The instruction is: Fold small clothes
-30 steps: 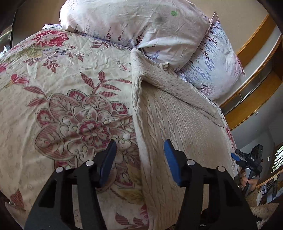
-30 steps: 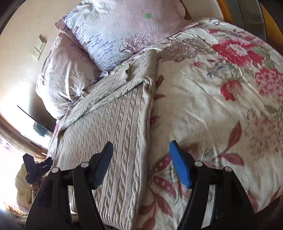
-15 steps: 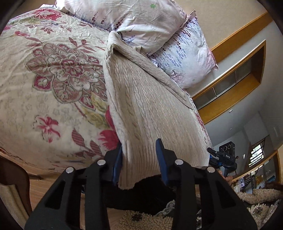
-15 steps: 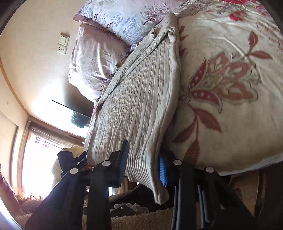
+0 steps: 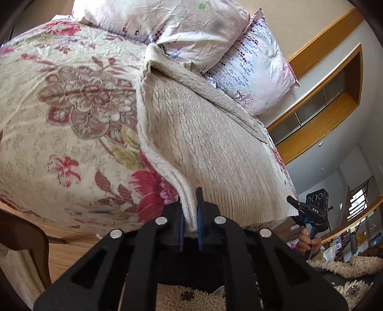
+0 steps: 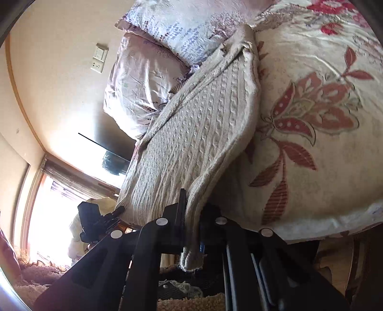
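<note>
A beige cable-knit sweater (image 5: 203, 143) lies lengthwise on a floral bedspread (image 5: 59, 114), its far end by the pillows and its ribbed hem at the near bed edge. My left gripper (image 5: 189, 213) is shut on the hem's left corner. In the right wrist view the sweater (image 6: 198, 124) runs from the pillows down to my right gripper (image 6: 191, 220), which is shut on the hem's right corner; the hem hangs below the jaws. Each gripper shows small in the other's view, the right gripper (image 5: 308, 213) and the left gripper (image 6: 95, 222).
Two flowered pillows (image 5: 167, 21) lean at the head of the bed, also in the right wrist view (image 6: 167, 31). A wooden wall shelf (image 5: 318, 112) is at the right. A shaggy rug (image 5: 191, 299) and wood floor lie below the bed edge. A bright window (image 6: 47, 210) is at the left.
Both grippers dropped from above the bed to its near edge and closed on the sweater's hem corners. The hem is now slightly lifted off the bedspread.
</note>
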Tool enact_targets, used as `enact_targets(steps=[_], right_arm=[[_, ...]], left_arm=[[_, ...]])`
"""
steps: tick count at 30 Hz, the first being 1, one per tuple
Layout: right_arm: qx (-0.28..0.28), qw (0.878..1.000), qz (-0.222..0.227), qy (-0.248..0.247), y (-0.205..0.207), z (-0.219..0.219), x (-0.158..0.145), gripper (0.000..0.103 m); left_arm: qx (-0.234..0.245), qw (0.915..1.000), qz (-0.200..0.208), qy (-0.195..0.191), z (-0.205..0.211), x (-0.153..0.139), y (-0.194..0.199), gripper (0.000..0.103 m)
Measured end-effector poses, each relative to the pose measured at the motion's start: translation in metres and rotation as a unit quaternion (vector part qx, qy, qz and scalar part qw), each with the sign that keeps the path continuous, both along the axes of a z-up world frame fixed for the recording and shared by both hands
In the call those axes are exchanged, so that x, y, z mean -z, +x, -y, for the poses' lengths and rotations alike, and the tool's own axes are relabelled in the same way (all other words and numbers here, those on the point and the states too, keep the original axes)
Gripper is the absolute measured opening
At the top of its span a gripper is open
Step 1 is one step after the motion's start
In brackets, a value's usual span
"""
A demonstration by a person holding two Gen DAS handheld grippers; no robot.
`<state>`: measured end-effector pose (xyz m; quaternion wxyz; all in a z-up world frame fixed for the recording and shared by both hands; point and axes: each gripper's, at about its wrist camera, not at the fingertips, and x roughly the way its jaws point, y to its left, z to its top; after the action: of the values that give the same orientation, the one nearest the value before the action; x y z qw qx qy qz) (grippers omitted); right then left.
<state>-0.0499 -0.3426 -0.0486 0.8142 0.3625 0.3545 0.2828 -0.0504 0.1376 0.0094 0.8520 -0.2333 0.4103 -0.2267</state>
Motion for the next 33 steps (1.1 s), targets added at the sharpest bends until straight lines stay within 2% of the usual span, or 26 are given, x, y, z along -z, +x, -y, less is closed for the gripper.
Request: enact_targets(steps=[6,13,17,27,33], right_arm=[[0.029,0.997,0.070,-0.017,0.009,0.004,-0.033,0.009],[0.076,0.988,0.119,-0.065,0.045,0.002,-0.062,0.008],[0.099,0.982,0.131,-0.095,0.070,-0.001,-0.077,0.008],[0.131,0.984,0.087,-0.087,0.156,0.008,-0.081,0.008],[0.158,0.984,0.043,-0.066,0.203,0.015,-0.065,0.008]], left_arm=[[-0.027,0.9983,0.051,0.010,-0.006,-0.031,0.027,0.008],[-0.066,0.9944,0.081,0.012,-0.005,-0.055,0.084,0.007],[-0.092,0.9919,0.086,0.021,-0.007,-0.060,0.117,0.007],[-0.126,0.9895,0.063,0.031,-0.004,-0.059,0.196,0.007],[-0.149,0.9876,0.042,0.023,-0.001,-0.048,0.240,0.007]])
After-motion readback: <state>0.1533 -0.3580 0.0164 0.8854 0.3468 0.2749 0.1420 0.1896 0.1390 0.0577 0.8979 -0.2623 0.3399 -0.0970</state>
